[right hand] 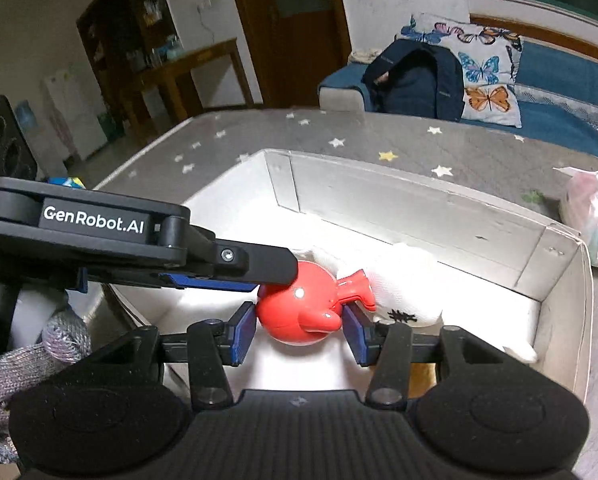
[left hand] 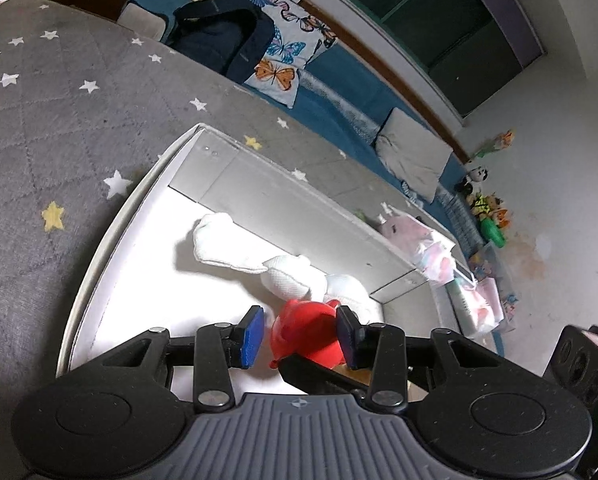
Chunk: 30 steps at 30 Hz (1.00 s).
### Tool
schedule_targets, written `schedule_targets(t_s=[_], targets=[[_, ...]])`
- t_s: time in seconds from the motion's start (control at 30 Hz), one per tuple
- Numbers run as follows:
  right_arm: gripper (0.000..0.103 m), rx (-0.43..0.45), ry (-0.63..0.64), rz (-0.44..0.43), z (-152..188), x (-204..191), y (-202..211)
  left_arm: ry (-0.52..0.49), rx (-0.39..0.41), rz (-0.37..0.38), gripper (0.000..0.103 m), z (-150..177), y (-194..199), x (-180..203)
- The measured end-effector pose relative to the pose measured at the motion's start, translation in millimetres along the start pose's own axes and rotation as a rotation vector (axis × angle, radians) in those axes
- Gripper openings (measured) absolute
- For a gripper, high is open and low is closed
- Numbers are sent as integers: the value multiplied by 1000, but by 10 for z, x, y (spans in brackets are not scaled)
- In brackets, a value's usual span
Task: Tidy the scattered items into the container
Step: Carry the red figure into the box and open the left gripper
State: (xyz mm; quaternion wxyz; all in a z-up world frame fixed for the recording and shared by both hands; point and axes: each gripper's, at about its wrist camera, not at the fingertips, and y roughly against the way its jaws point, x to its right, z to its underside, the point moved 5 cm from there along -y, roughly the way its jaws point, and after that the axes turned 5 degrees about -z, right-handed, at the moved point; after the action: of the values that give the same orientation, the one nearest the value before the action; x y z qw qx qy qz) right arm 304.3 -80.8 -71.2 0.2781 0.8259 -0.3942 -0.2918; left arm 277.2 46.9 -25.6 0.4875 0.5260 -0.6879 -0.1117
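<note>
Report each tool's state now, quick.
Left tool: around the red toy; grip cannot be told.
Right tool: closed, holding the red toy.

We see a dim room, yet the white box floor point(left hand: 147, 248) blows out in glare. Fisheye bending curves every edge, and corners darken and blur softly.

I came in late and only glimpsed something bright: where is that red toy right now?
The red toy sits between the pads of the right gripper, over the white box, beside the white cloth items; the left gripper reaches it too.
</note>
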Motion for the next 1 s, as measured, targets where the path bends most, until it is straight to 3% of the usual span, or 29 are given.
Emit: schedule_targets(t_s=[0.33, 1.0], targets=[[48, -64, 22, 21, 32, -20, -117, -49, -9, -48, 42, 20, -53, 23], [53, -73, 25, 42, 103, -29, -30, -68, 34, -82, 42, 20, 116, 49]])
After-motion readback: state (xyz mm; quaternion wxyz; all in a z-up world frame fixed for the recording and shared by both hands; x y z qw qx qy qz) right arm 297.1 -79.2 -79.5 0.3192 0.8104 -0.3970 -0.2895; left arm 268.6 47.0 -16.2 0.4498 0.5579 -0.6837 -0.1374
